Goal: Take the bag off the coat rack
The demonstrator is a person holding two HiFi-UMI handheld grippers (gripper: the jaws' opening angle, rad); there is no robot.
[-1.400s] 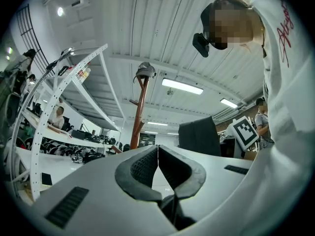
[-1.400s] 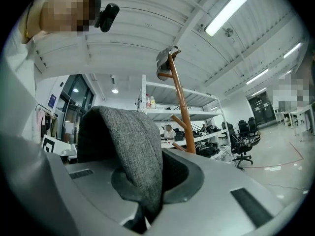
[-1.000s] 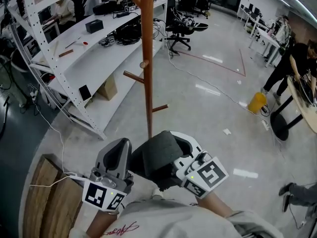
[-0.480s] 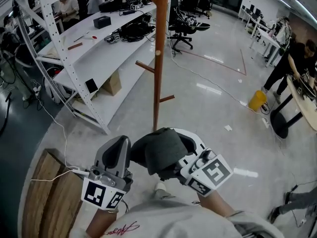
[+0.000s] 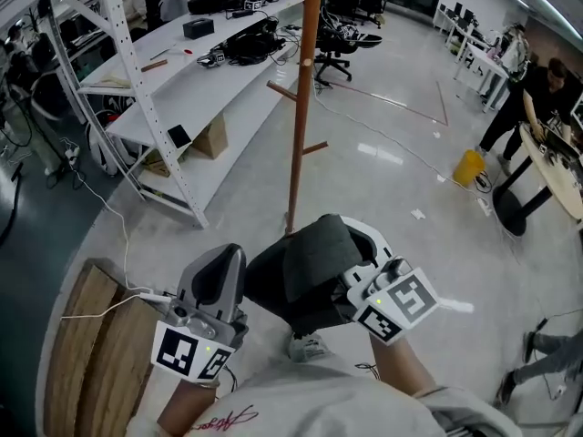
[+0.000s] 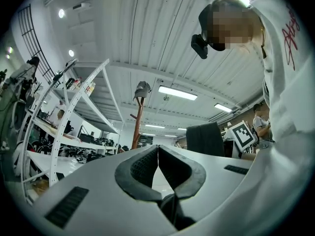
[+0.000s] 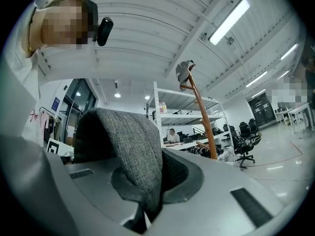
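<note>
The floppy dark grey bag (image 5: 305, 267) is drooping over the right fingers (image 7: 181, 173), which are pinching it. The left fingers (image 6: 140, 168) are touching together, holding nothing.

Bright, even white light falls from long ceiling strip lamps (image 7: 234, 21), with round spot lamps (image 6: 61, 14) at the upper left of the left gripper view. In the head view the polished floor (image 5: 392, 189) throws back pale glare patches, and shadows are soft and faint. Both gripper views are fisheye, with black corners; the white shelving (image 6: 61, 127) and the coat rack (image 7: 206, 125) pole bow towards the edges. The head view is sharp, with no evident motion blur
</note>
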